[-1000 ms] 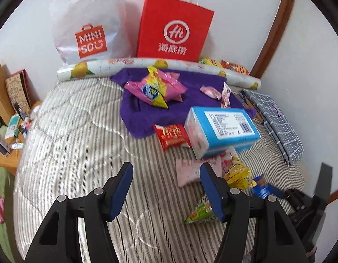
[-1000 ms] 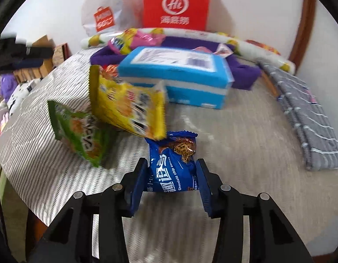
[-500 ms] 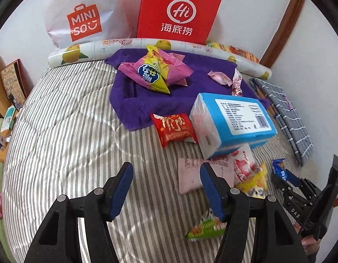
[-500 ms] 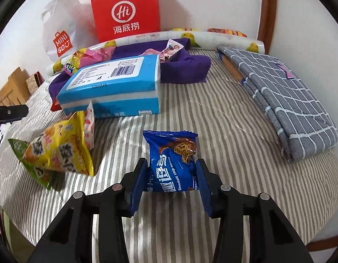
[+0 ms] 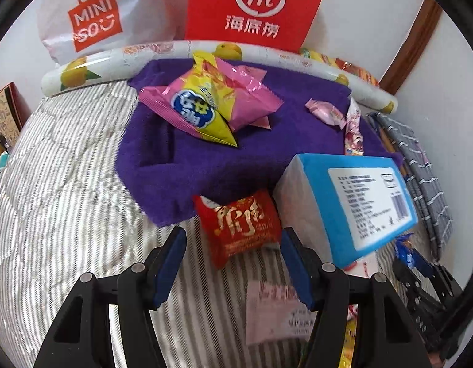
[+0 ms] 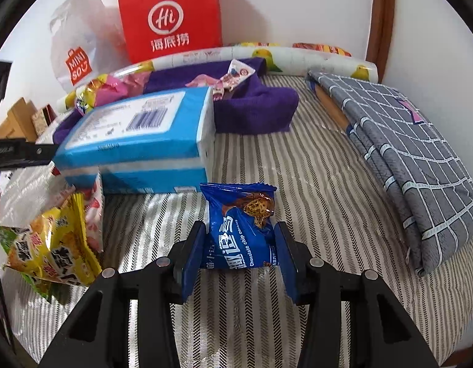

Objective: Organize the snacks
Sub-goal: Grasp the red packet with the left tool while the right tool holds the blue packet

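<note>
Two grippers: the left gripper (image 5: 233,263), jaws wide, has neared the red packet (image 5: 238,225) beside the blue box (image 5: 353,202); the right gripper (image 6: 239,260) still clamps the cookie packet (image 6: 241,224).

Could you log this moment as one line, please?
left gripper: open, near red packet | right gripper: shut on cookie pack | purple towel: holds snacks

Bare striped quilt (image 5: 67,214) (left of purple towel (image 5: 205,159))

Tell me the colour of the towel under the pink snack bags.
Purple towel; clearest in the left wrist view.
</note>
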